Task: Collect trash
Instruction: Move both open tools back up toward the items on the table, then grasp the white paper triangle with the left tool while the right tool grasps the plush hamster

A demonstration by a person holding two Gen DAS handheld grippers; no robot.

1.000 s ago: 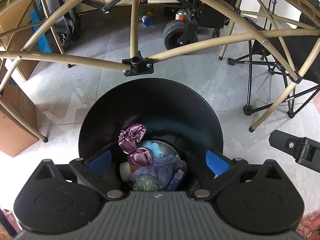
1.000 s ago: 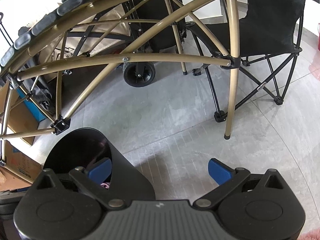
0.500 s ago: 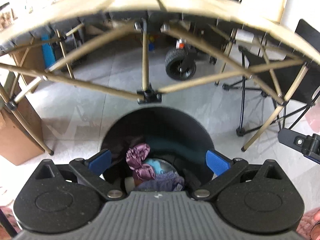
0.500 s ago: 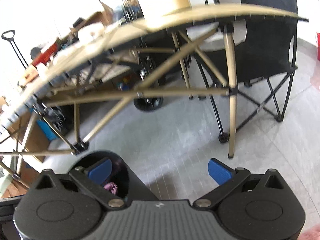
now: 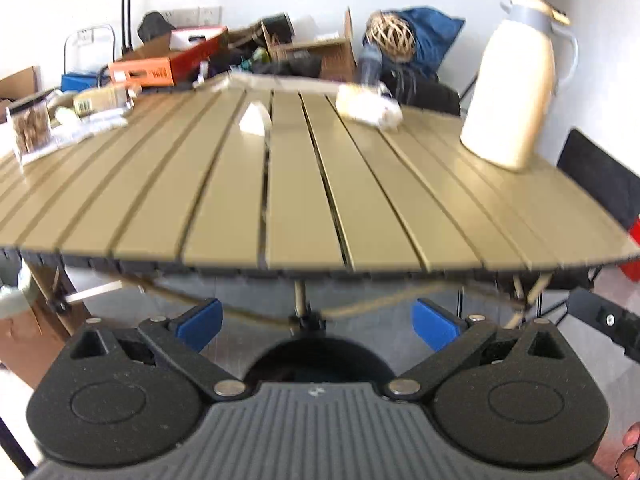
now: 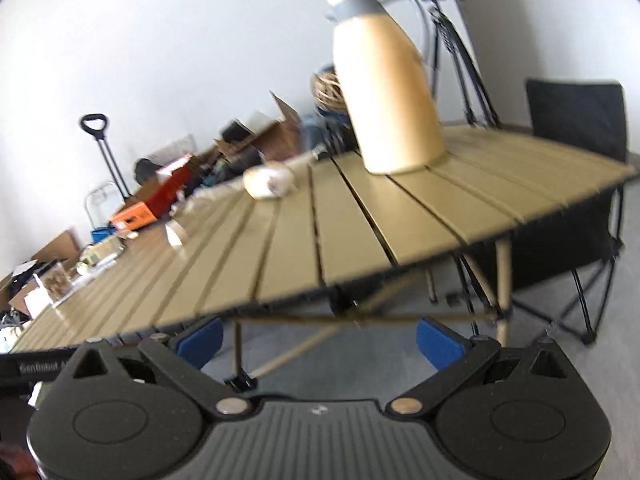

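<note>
While both grippers hover empty at the near edge, a slatted tan counter (image 5: 304, 184) fills the scene. A cream jug (image 5: 516, 80) stands upright at its far right, a crumpled white wad (image 5: 368, 108) lies left of the jug, and a small white scrap (image 5: 253, 120) sits farther left. The black bin (image 5: 316, 360) shows below the left gripper (image 5: 316, 320), fingers apart; the right gripper (image 6: 318, 336) likewise gapes.

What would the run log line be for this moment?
left gripper: open, empty | right gripper: open, empty | crumpled white wad: on slatted table | thermos jug: upright
</note>
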